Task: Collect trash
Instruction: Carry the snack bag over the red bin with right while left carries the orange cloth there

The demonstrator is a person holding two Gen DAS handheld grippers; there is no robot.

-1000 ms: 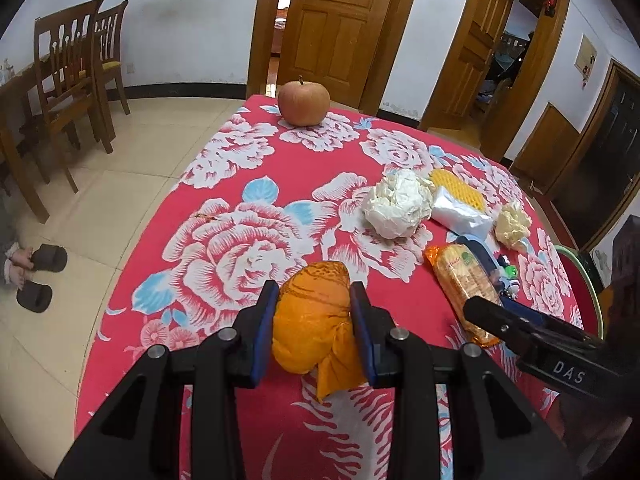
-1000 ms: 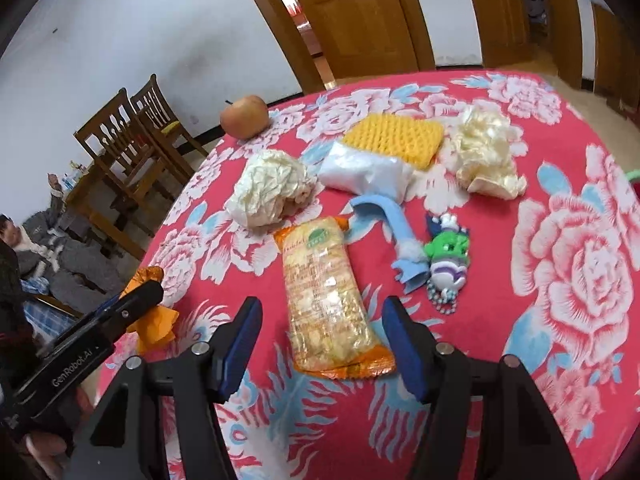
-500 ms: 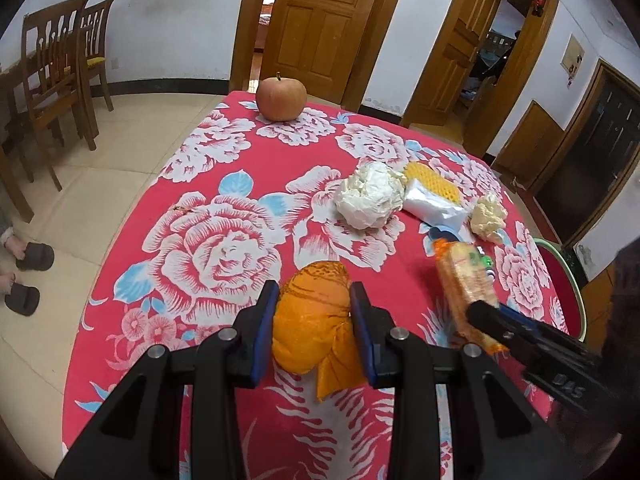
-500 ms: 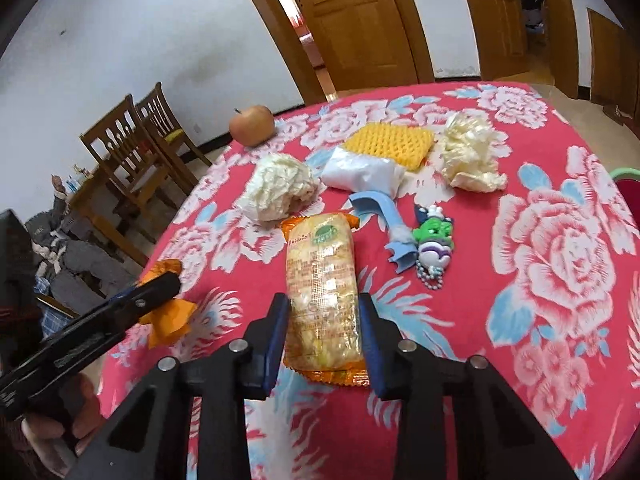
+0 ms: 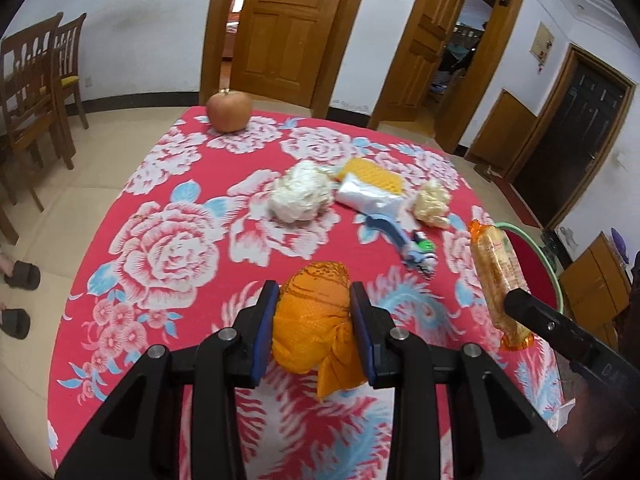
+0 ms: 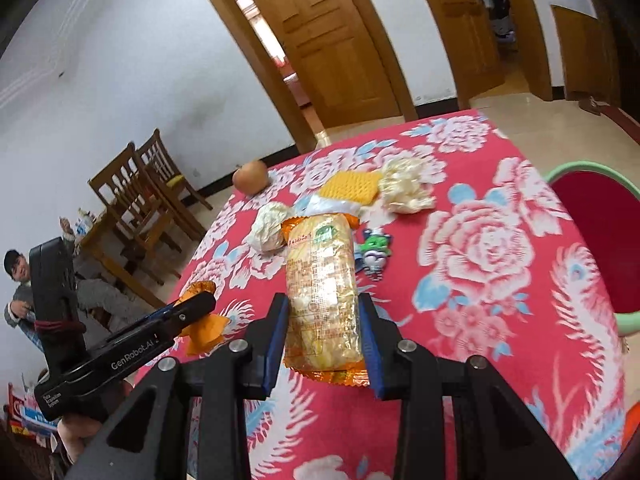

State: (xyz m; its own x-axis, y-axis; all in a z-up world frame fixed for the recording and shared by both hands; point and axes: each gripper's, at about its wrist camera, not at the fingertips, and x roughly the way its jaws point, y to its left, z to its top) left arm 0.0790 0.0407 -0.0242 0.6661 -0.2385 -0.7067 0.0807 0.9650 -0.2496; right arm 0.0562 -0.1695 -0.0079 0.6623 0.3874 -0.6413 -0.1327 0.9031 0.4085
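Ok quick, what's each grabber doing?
Left gripper: closed on the orange wrapper.
Right gripper: just closed on the snack packet.

The right gripper (image 6: 324, 322) clamps a long snack packet (image 6: 320, 280) between its blue-padded fingers (image 6: 276, 340), lifted above a bench (image 6: 500, 248) draped in a red rose-patterned cloth. At left, the left gripper (image 6: 200, 306) grips a crumpled orange wrapper (image 6: 206, 326). On the cloth beyond lie a white paper wad (image 6: 266, 226), a yellow sponge (image 6: 354, 188), a cream wad (image 6: 404, 192), a green and white toy (image 6: 376, 250) and an apple (image 6: 251, 176). A green-rimmed red bin (image 6: 600, 236) stands at right; wooden chairs (image 6: 140, 192) stand by the wall.
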